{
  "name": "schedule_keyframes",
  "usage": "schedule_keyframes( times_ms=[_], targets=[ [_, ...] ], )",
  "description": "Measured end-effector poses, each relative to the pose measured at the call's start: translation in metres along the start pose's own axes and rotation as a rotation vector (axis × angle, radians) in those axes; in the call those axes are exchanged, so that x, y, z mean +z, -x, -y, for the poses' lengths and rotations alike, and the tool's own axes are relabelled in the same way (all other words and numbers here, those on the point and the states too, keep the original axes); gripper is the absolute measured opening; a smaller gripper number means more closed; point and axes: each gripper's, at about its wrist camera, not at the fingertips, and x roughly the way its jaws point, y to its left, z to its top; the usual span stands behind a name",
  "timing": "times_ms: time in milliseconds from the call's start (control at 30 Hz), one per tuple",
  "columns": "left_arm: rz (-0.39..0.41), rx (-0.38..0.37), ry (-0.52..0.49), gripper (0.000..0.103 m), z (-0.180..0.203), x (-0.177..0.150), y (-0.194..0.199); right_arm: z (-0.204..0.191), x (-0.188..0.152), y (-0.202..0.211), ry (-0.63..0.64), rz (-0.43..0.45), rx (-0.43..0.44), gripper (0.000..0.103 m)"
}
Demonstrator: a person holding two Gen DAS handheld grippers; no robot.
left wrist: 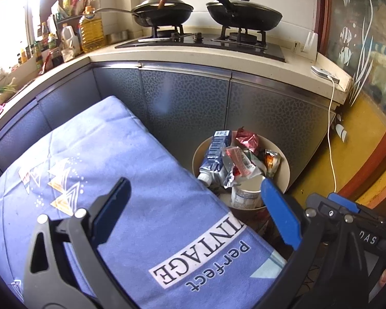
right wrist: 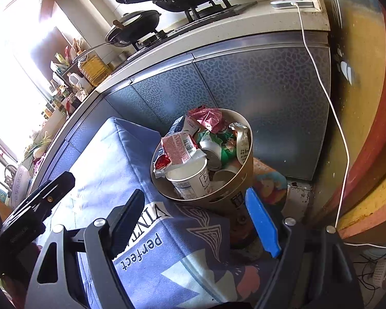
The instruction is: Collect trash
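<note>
A round beige trash bin [left wrist: 285, 163] [right wrist: 235, 197] stands on the floor beside a table draped in blue cloth [left wrist: 110, 139] [right wrist: 108, 159]. The bin is heaped with a blue-white carton [left wrist: 216, 149], a pink packet [right wrist: 178, 146], a red wrapper [right wrist: 208, 117], a green wrapper [right wrist: 220, 139] and a white cup [left wrist: 247, 193] [right wrist: 193, 177]. My left gripper [left wrist: 195, 181] hangs open over the cloth's edge, short of the bin. Just in front of the bin, my right gripper [right wrist: 194, 193] is open and holds nothing.
Grey cabinet doors [left wrist: 187, 103] back the bin. The counter above carries a stove with two black pans [left wrist: 164, 11] [left wrist: 244, 13], an oil bottle [left wrist: 91, 32] and a phone [left wrist: 324, 73] with a hanging white cable [right wrist: 329, 97]. A red-framed glass door [left wrist: 360, 51] closes the right side.
</note>
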Motion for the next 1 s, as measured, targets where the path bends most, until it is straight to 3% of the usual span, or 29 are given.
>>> schedule_keyframes(
  times_ms=[333, 1000],
  targets=[
    [-0.030, 0.059, -0.029, 0.097, 0.014, -0.001, -0.015, 0.012, 0.001, -0.007, -0.017, -0.014, 0.019, 0.079],
    [-0.075, 0.051, -0.038, 0.097, 0.023, -0.008, -0.018, 0.009, 0.001, -0.008, -0.013, -0.025, 0.034, 0.079]
  ],
)
